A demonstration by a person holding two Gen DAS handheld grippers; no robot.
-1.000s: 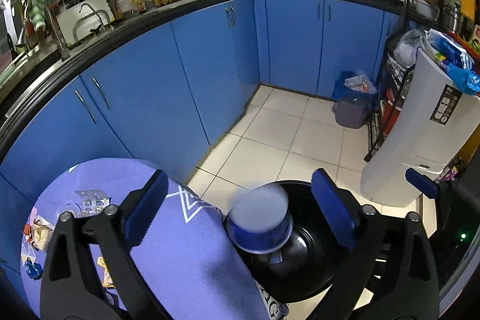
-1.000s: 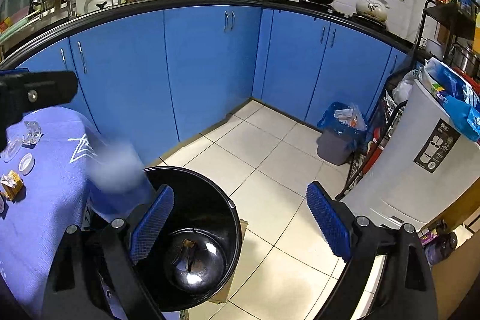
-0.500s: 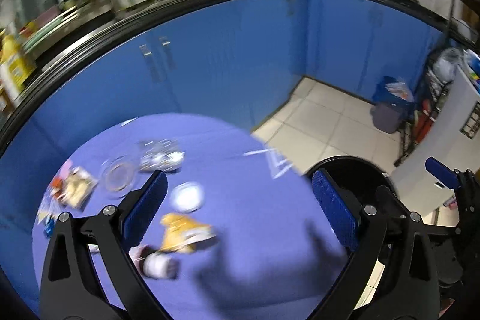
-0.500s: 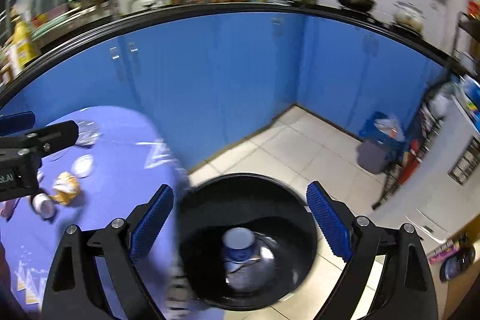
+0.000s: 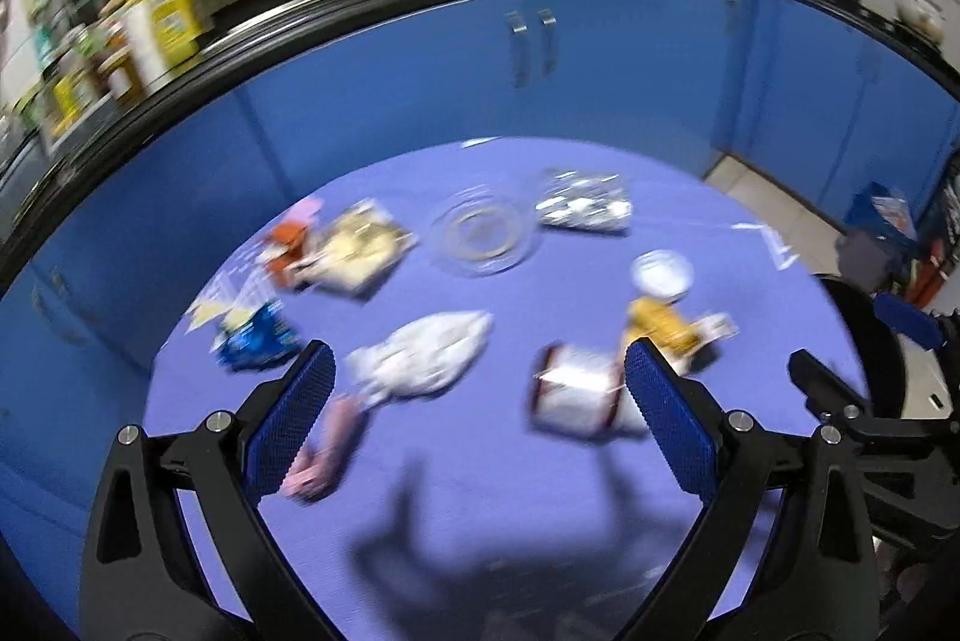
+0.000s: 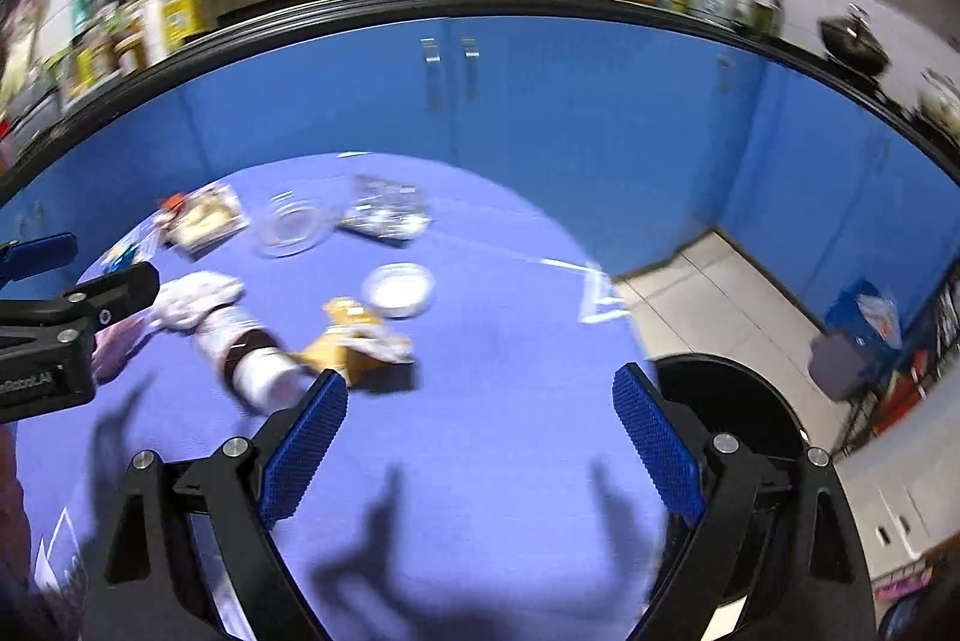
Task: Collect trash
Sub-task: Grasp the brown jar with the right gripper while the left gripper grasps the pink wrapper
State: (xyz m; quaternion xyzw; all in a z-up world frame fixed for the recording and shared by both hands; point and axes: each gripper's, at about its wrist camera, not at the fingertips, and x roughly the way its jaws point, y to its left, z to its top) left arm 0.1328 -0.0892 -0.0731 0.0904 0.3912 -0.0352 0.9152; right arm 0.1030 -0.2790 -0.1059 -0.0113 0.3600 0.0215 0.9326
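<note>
1. I have the round purple surface (image 5: 540, 491) under both cameras, with blue cabinets (image 6: 600, 113) behind its far edge; both views are motion-blurred.
2. The black trash bin (image 6: 762, 401) stands on the floor just off the surface's right edge.
3. My left claw (image 5: 477, 419) is spread wide and holds nothing, hanging over the near half of the surface.
4. My right claw (image 6: 480, 446) is likewise spread and empty, above the near right part of the surface, beside the bin.
5. A white cup with a dark band (image 5: 576, 398) lies on its side near the middle of the surface.
6. A crumpled white wrapper (image 5: 426, 359) lies just left of the cup.
7. A yellow wrapper (image 5: 666, 326) lies just beyond the cup, toward the right edge.
8. A clear round lid (image 5: 480, 236) sits toward the far edge.
9. A small white lid (image 5: 663, 272) lies just beyond the yellow wrapper.
</note>
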